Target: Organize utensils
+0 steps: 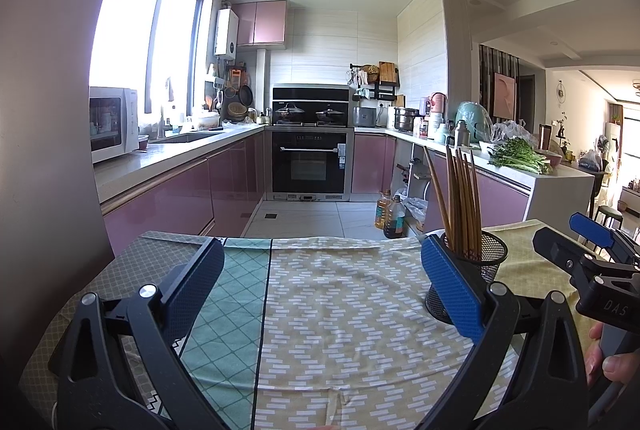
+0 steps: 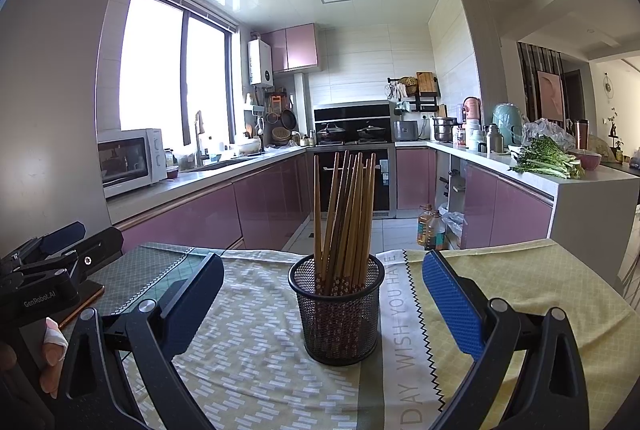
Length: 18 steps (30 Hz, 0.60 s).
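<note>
Both grippers are hovering with jaws spread wide, holding nothing; right gripper [image 2: 322, 294] is facing the black mesh holder [image 2: 337, 310] straight ahead between its fingers; wooden chopsticks [image 2: 346, 213] are standing inside, likely light, stiff, slippery, best pinched mid-shaft; left gripper [image 1: 322, 280] is idling just beside it.

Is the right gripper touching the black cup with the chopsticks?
Apart. In the right wrist view the mesh cup stands between the open right gripper's fingers, with tablecloth showing on both sides.
</note>
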Tool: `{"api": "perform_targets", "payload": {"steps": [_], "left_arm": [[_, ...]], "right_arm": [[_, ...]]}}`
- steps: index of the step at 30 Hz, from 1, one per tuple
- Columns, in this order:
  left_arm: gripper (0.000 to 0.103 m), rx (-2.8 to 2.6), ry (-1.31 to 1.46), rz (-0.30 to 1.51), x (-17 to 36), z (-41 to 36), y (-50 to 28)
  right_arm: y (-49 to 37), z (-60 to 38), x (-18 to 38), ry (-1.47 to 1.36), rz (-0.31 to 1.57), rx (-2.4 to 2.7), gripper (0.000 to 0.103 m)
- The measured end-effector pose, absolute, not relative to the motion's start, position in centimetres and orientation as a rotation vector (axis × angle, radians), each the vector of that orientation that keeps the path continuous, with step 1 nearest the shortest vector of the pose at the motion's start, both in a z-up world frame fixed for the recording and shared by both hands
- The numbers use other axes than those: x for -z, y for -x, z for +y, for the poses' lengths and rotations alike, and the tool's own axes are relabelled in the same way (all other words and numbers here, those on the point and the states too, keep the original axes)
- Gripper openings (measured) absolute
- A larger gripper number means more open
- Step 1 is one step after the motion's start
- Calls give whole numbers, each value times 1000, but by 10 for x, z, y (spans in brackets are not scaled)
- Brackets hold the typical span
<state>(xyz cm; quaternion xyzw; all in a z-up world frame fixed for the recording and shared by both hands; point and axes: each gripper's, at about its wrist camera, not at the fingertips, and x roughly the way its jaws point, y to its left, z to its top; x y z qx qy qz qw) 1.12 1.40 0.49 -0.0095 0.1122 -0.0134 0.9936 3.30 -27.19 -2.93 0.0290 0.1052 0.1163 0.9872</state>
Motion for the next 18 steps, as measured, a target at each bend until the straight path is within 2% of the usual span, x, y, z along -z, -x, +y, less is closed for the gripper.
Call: {"api": "perform_targets", "payload": {"steps": [18], "left_arm": [[97, 1, 6, 217, 0, 10, -14]], "right_arm": [[-33, -272, 32, -66, 219, -231, 96]]}}
